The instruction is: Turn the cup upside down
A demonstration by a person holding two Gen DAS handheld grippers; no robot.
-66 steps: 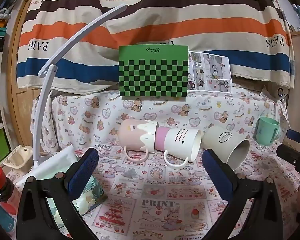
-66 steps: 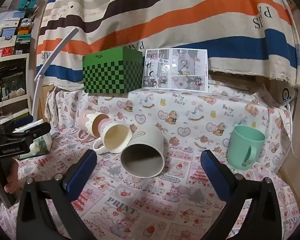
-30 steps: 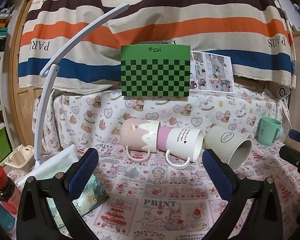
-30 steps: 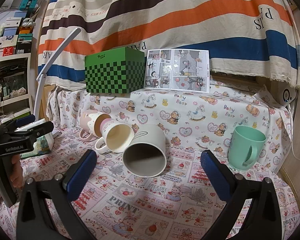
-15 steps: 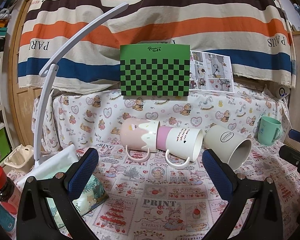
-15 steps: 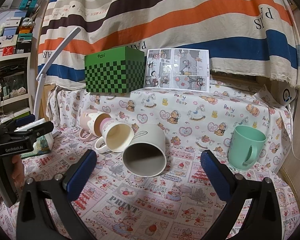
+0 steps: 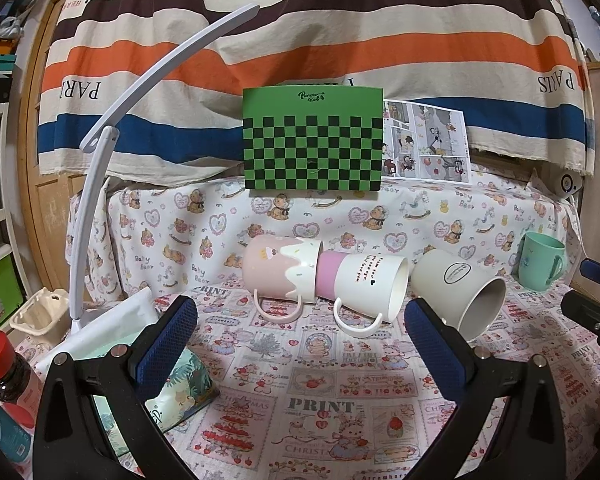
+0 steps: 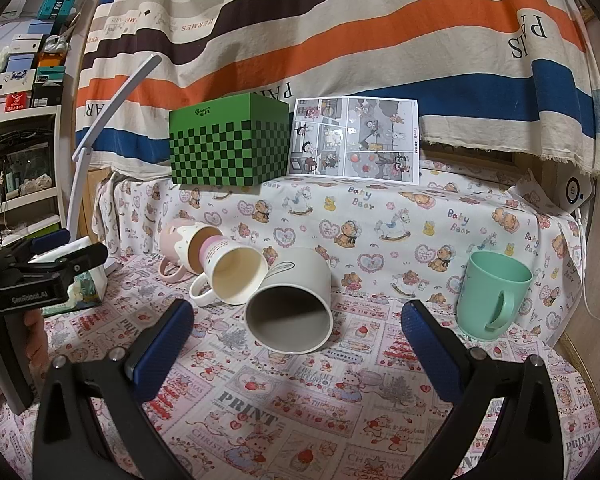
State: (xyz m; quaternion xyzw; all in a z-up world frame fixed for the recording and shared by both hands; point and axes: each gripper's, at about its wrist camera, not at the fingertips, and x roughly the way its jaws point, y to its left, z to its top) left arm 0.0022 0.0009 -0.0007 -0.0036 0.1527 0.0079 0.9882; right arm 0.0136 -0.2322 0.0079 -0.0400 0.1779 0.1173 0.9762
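we count four cups on the cartoon-print tablecloth (image 8: 300, 408). three lie on their sides in a row: a pink ceramic mug with a cream drip pattern (image 7: 280, 270), a white-and-pink mug with black lettering (image 7: 360, 280) whose base is pushed into the pink mug's mouth, and a plain cream cup with an oval label (image 8: 290, 300) just beside it, mouth toward the right wrist camera. all three look empty from what shows. the fourth, a mint-green plastic mug (image 8: 492, 292), stands upright, well apart to the right, handle facing front; we can't see inside it.

one green checkered box (image 8: 228, 144) and one comic-strip print (image 8: 354, 138) sit on the raised ledge behind, in front of a striped cloth (image 8: 340, 40). one white curved lamp arm (image 7: 100, 152) on the left. one red-capped bottle (image 7: 4, 368) at the left edge.

two grippers: left gripper (image 7: 300, 336) has jaws wide apart, nothing between the pads, hovering in front of the nested mugs. right gripper (image 8: 296, 340) likewise spread wide and empty, framing the cream cup without touching it.
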